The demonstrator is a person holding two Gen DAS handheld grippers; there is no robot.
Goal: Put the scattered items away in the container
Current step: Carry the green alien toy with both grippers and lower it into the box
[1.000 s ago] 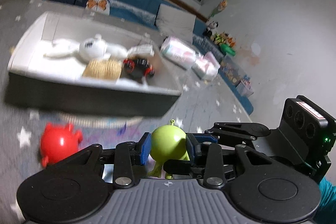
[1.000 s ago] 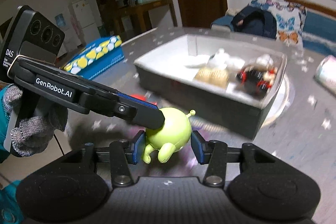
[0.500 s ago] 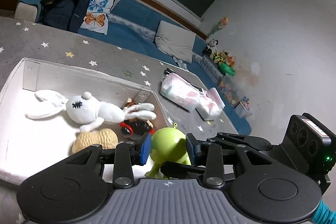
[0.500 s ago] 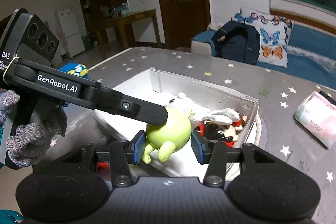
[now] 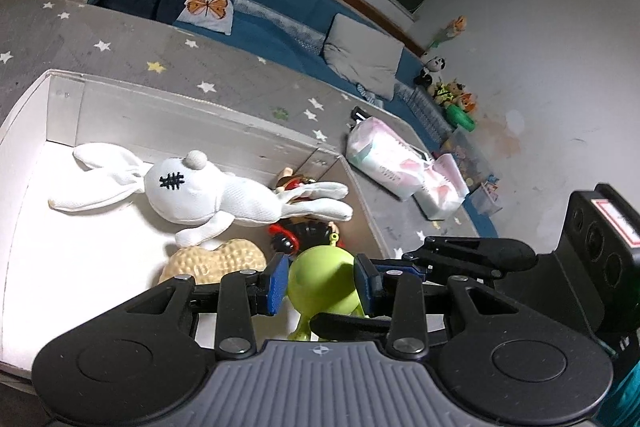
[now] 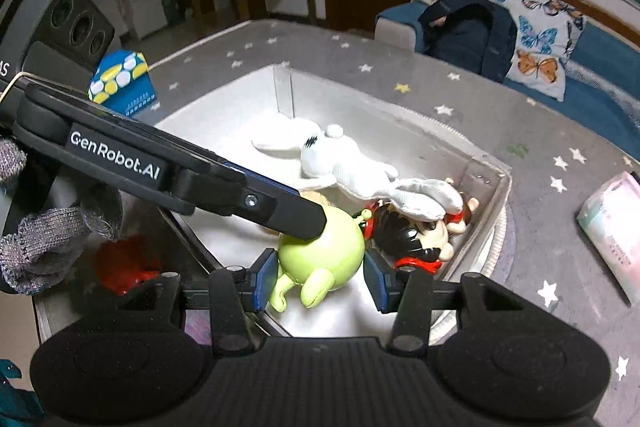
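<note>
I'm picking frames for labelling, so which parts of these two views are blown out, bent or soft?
Left wrist view: the container floor glares white around the white rabbit; fisheye curves the wall and window line; the green toy is sharp. Right wrist view: the container floor is overexposed too, the room behind is dim, and the red toy is soft behind the container wall.

The red toy (image 6: 127,264) is blurred behind the container wall (image 6: 188,239); the rabbit (image 5: 208,193) covers most of the doll (image 5: 298,225).
</note>
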